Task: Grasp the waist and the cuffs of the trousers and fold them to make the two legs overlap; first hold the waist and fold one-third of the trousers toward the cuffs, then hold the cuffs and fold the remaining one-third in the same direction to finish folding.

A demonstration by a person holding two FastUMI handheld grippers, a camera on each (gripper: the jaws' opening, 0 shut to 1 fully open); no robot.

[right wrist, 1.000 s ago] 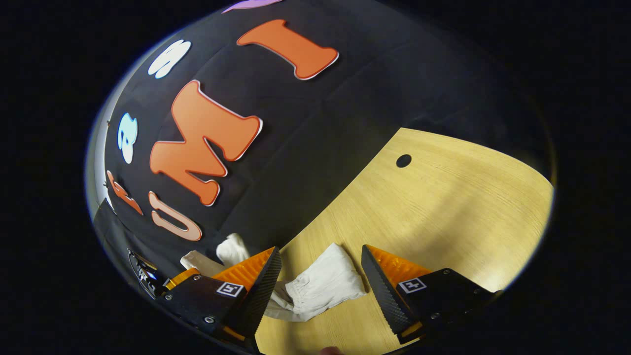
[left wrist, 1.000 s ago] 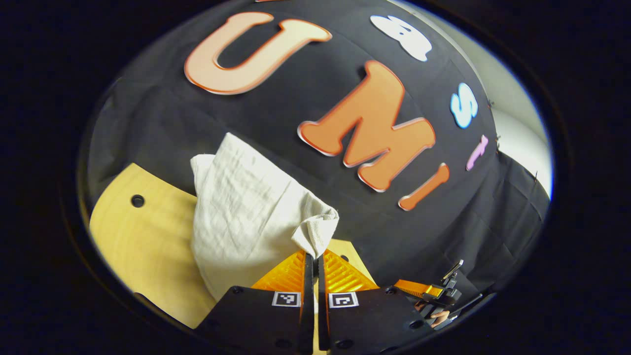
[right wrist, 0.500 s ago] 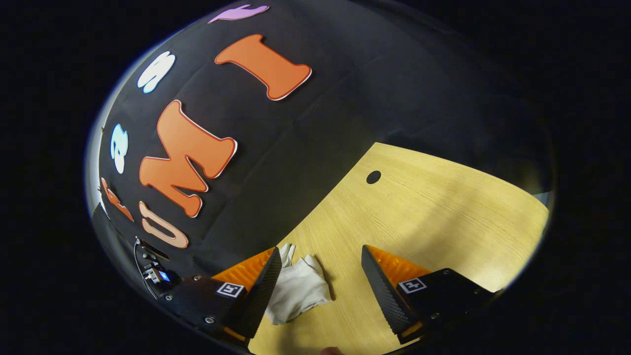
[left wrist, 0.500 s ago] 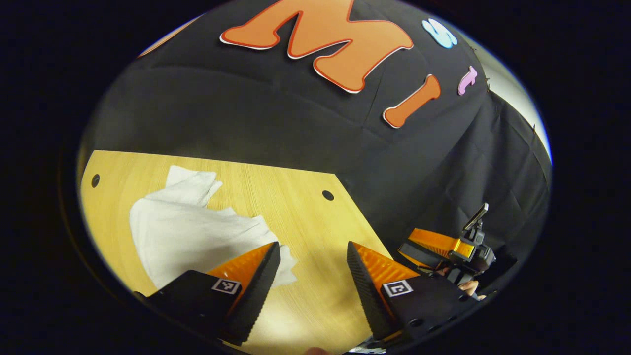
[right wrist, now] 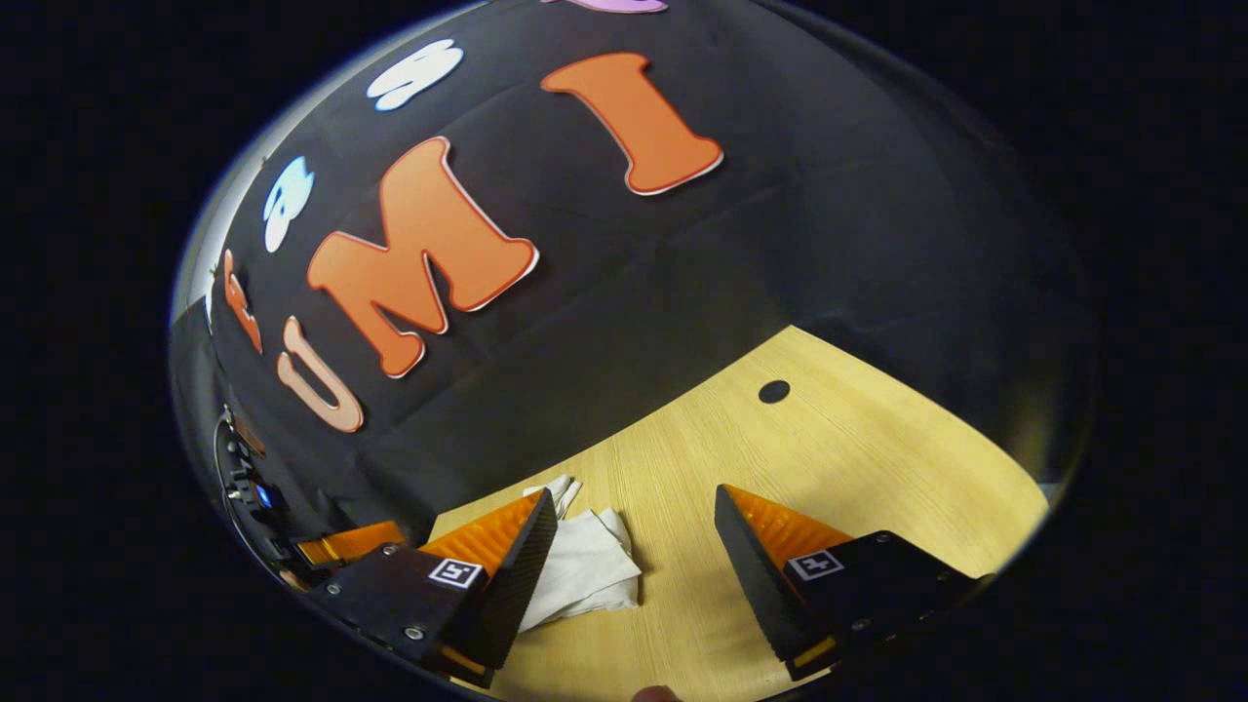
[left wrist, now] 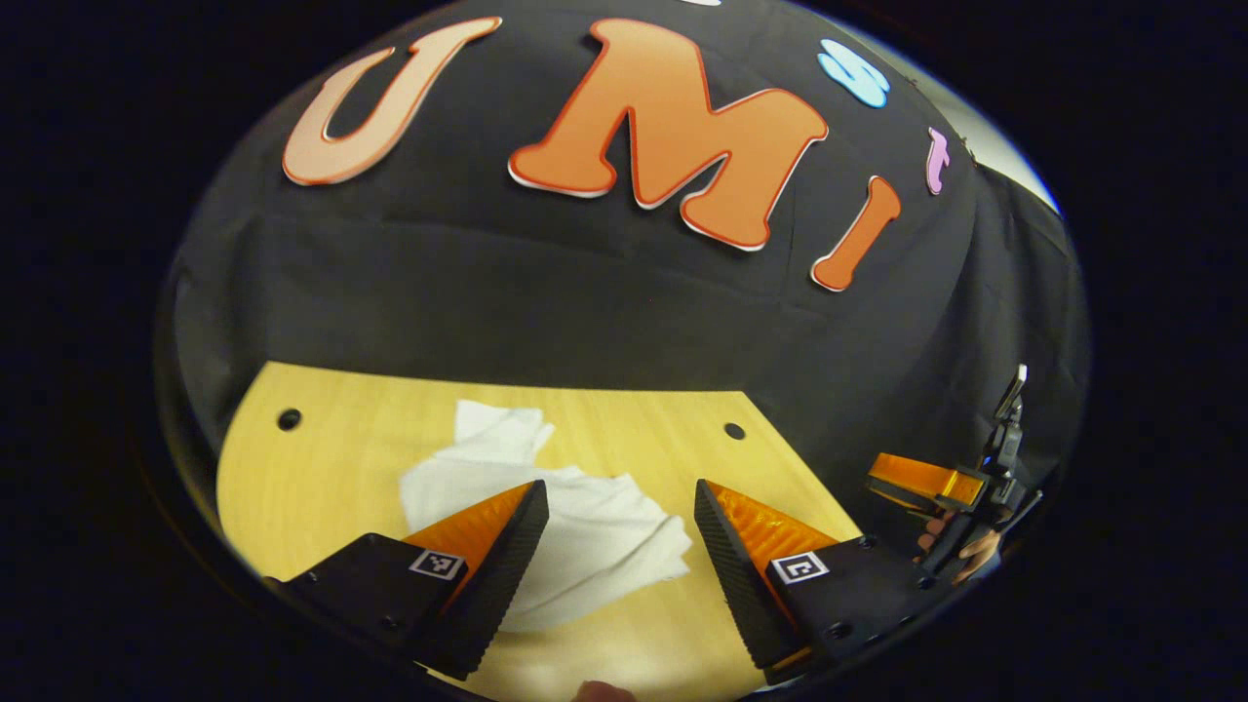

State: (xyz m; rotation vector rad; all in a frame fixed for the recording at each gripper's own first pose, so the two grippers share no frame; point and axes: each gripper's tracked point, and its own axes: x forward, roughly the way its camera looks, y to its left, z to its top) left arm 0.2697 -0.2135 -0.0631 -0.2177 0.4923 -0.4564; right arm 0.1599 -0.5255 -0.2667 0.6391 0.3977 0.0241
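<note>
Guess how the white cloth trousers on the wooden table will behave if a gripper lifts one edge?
The white cloth trousers lie rumpled and creased on the wooden table, so probably floppy: a lifted edge would drape. The thin layers look light and may unfold.

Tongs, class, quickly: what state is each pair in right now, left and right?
Left tongs: open, holding nothing, above the trousers.
Right tongs: open, holding nothing; trousers beside one finger.

White trousers [left wrist: 585, 531] lie rumpled in a loosely folded heap on the table. One end sticks out at the far side. Not held.
</note>
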